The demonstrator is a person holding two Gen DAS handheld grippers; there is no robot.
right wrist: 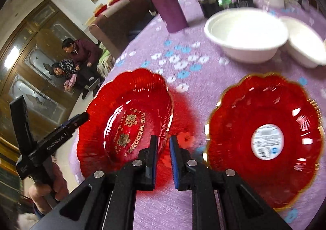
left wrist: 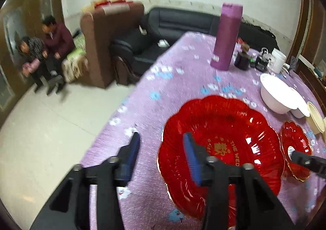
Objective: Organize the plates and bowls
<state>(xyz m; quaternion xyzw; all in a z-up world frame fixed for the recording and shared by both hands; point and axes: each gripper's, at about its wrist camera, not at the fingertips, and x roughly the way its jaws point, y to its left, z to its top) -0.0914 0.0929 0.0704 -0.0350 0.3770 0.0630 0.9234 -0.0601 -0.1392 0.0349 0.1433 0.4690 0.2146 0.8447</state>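
A large red wedding plate with gold lettering lies on the purple flowered tablecloth. My left gripper is open and straddles the plate's left rim: one blue pad is over the cloth, the other over the plate, and neither presses on it. To its right lies a smaller red plate with a gold rim and a white sticker. My right gripper hovers between the two plates. It is shut to a narrow slit, through which only red-tinted cloth shows.
Two white bowls stand behind the plates, with beige bowls to their right. A tall purple flask, dark jars and a white mug fill the far end. The table's left edge drops to the floor, where two people sit.
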